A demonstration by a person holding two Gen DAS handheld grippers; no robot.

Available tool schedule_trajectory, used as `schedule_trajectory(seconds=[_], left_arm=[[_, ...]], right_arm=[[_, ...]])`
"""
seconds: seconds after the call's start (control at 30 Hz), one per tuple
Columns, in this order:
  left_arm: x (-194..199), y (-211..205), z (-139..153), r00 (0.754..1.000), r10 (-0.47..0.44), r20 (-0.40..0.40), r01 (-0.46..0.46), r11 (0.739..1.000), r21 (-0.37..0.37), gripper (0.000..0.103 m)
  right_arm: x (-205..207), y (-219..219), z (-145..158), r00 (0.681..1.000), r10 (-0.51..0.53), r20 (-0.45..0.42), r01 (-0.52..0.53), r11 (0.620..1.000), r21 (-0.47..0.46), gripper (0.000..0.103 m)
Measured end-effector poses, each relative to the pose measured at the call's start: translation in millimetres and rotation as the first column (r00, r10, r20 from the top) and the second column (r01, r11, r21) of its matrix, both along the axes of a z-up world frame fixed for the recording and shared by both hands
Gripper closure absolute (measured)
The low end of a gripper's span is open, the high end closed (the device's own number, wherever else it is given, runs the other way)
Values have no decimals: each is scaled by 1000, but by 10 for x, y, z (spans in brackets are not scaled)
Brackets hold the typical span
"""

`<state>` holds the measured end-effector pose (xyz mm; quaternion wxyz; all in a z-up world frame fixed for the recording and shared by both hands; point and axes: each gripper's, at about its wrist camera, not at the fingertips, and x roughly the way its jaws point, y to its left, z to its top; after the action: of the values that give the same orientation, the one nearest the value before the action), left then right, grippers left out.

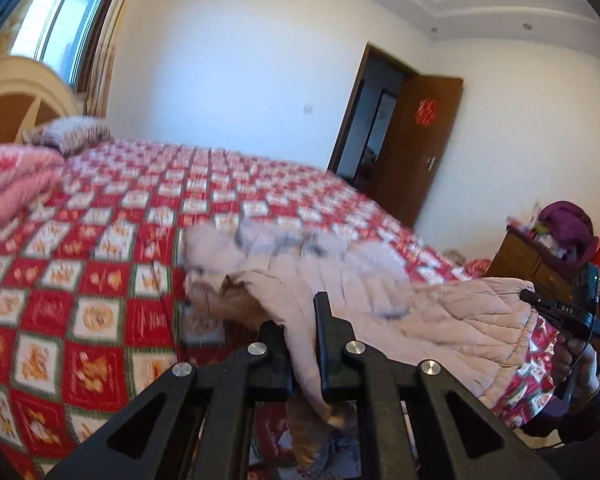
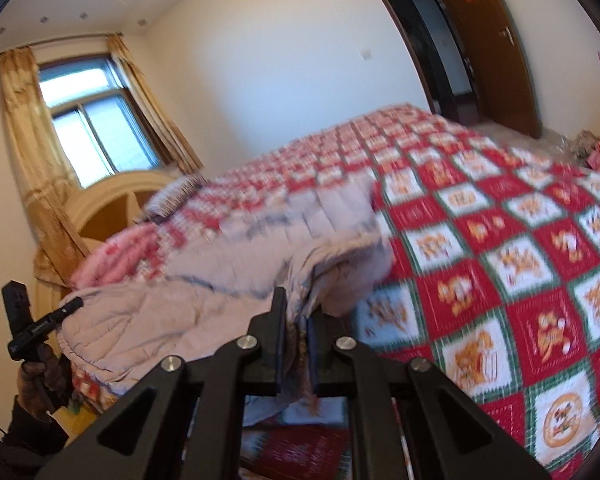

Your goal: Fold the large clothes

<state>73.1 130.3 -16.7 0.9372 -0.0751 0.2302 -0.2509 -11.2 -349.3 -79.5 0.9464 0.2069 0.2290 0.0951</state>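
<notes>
You are at the start of a fold, with nearly all of it left to do. Your left gripper point(image 1: 304, 344) has its jaws clamped on the near hem of the pale quilted coat point(image 1: 420, 312), the fabric pinched between the two black fingers, and your right gripper point(image 2: 296, 332) is clamped in the same way on another part of that near edge. Both grips hold the hem raised off the bedspread point(image 1: 100, 280), while the far part of the coat, with its fur-trimmed hood point(image 1: 268, 240), lies on the red and white patchwork towards the middle of the bed. From the right wrist view the garment looks bunched and rumpled rather than flat, with a brownish lining showing under the lifted edge, and no clean crease is visible anywhere; motion blur hides the finer lie of the sleeves. I judge that no fold is finished. What remains is to carry the held edge over towards the hood, lay it down evenly, let go, and then fold the coat again into a compact shape clear of the pink duvet point(image 1: 12, 188) beside it.
</notes>
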Motion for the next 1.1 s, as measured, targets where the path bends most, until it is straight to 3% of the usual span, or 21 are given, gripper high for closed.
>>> schedule_trajectory(seconds=[0.1, 0.2, 0.33, 0.5, 0.73, 0.9, 1.1], left_arm=[[-69, 45, 131, 998, 3, 58, -4, 1000, 15, 95], [146, 66, 28, 999, 24, 43, -26, 999, 34, 95], [728, 19, -210, 999, 42, -22, -41, 999, 32, 95], [1374, -154, -262, 997, 79, -13, -78, 994, 80, 91], [2434, -249, -465, 974, 178, -138, -167, 982, 89, 89], [2941, -123, -550, 947, 247, -207, -253, 967, -1, 71], [3388, -218, -741, 925, 282, -253, -283, 958, 34, 55]], right_arm=[[-88, 78, 270, 997, 15, 81, -13, 999, -29, 92], [-11, 76, 358, 992, 18, 123, -14, 999, -34, 92], [415, 5, 260, 995, 5, 99, -5, 1000, 1, 92], [1036, 39, 257, 997, -28, 77, 30, 999, -28, 92], [1902, -4, 265, 996, -86, 38, 88, 994, -60, 92], [2528, -41, 185, 988, -156, 1, 155, 980, -122, 92], [3243, 60, -60, 979, -195, -53, 180, 961, -209, 92]])
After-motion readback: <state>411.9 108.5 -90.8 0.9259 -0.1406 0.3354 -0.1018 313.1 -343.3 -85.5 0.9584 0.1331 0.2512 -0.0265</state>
